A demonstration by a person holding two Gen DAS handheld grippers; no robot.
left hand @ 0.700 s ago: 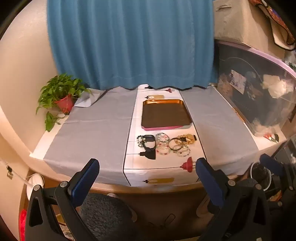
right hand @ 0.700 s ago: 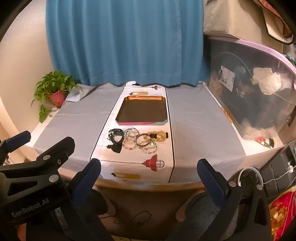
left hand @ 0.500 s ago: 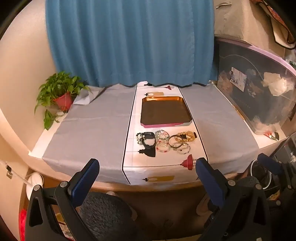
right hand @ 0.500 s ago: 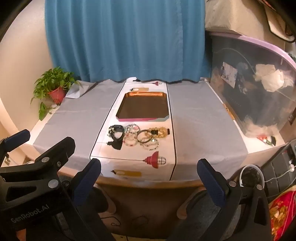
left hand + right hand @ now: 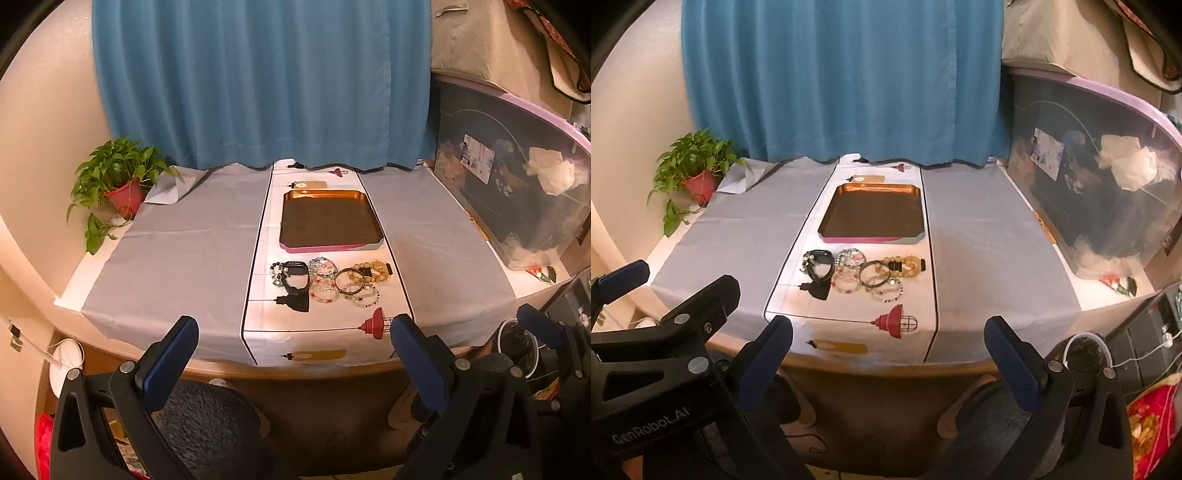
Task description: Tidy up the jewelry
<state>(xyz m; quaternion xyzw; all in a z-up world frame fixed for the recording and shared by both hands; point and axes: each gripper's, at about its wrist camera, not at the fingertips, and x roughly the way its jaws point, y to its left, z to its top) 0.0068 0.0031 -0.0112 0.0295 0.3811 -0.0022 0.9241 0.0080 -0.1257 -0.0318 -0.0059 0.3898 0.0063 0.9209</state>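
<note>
Several bracelets [image 5: 345, 282] [image 5: 875, 273] lie in a cluster on the white strip of the tablecloth, with a black watch [image 5: 293, 277] [image 5: 820, 266] at their left end. Just beyond them sits an empty copper-rimmed tray [image 5: 328, 195] [image 5: 875, 190] with a dark inside. My left gripper [image 5: 293, 334] hangs open in front of the table's near edge, well short of the jewelry, nothing between its blue pads. My right gripper [image 5: 888, 334] is likewise open and empty, off the table's front edge. The left gripper's black body [image 5: 665, 354] shows at the lower left of the right wrist view.
A potted plant [image 5: 118, 181] stands at the table's far left corner. A large clear storage bin [image 5: 517, 192] with a purple lid lines the right side. A blue curtain [image 5: 258, 81] hangs behind. A dark cushioned seat [image 5: 207, 424] sits below the table edge.
Both grippers have drawn back and tilted slightly, so the table appears a little farther and lower in both views. The jewelry and tray have not moved.
</note>
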